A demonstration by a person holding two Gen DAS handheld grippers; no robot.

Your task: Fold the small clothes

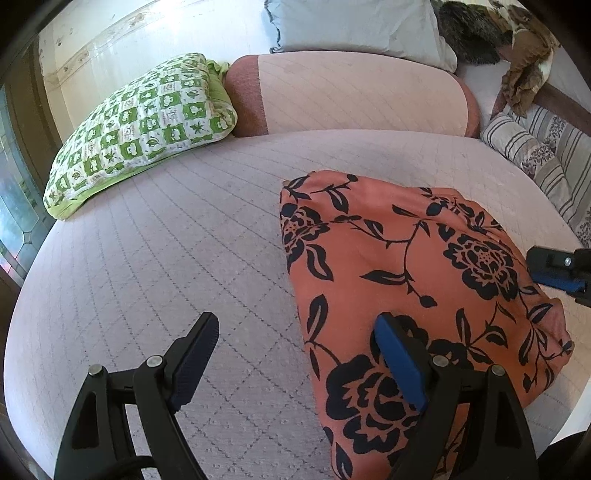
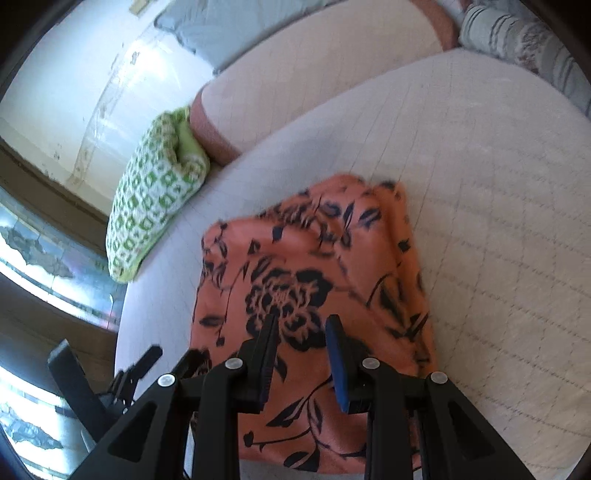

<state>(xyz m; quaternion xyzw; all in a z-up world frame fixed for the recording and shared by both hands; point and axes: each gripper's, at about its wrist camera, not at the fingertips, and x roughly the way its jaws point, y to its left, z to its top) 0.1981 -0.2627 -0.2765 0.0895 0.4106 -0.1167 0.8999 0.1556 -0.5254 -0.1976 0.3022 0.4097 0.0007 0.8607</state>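
Note:
An orange cloth with black flowers [image 1: 406, 251] lies folded into a rough rectangle on the pale quilted bed [image 1: 166, 258]. My left gripper [image 1: 295, 325] hovers wide open over the cloth's left edge, one finger above bare mattress and the blue-padded one above the print. From the right, my right gripper [image 1: 546, 269] reaches in over the cloth's far side. In the right wrist view the right gripper [image 2: 303, 323] hangs above the cloth [image 2: 314, 251] near its front, jaws narrowly apart with nothing gripped. One of the left gripper's fingers [image 2: 146, 360] shows at the lower left.
A green-and-white checked pillow [image 1: 144, 122] lies at the bed's left rear, beside a pink bolster [image 1: 354, 96]. Behind are a light blue pillow [image 1: 354, 26] and a brown blanket [image 1: 524, 70]. A striped pillow [image 1: 543, 155] sits at the right. The bed's left edge drops beside a window [image 1: 18, 206].

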